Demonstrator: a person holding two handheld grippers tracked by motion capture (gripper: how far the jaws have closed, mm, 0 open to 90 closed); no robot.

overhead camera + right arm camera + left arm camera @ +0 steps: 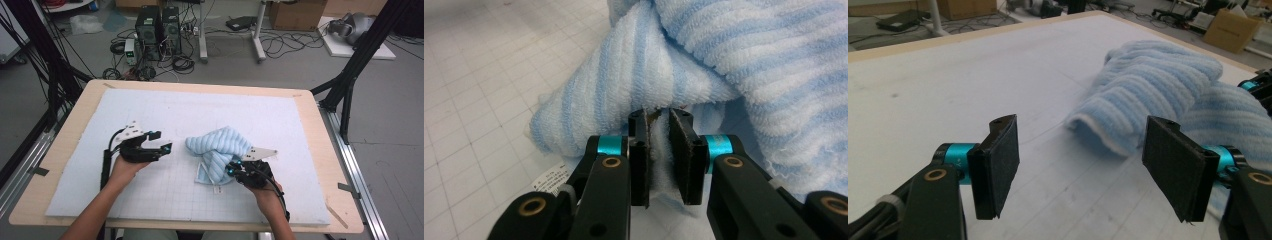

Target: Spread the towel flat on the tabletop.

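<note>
towel: light-blue striped towel (220, 150), bunched in a heap mid-desk on the white grid mat (165, 190), care tag at its near edge
right tongs: right tongs (659, 150) pressed nearly together, pinching a fold of towel at its near-right edge
left tongs: left tongs (1083, 170) spread, nothing between the pads, held above the mat just left of the heap
step: likely getting a second hold to spread or fold the towel
how to do it well: left tongs should go for the free hem facing them, low, grab one layer not the whole bunch; right keeps its pinch, no tugging until both hold
edges: desk (320, 150) rim well away on all sides
open room: bare mat left, far side and near side; plenty to pull the towel flat leftward
</note>
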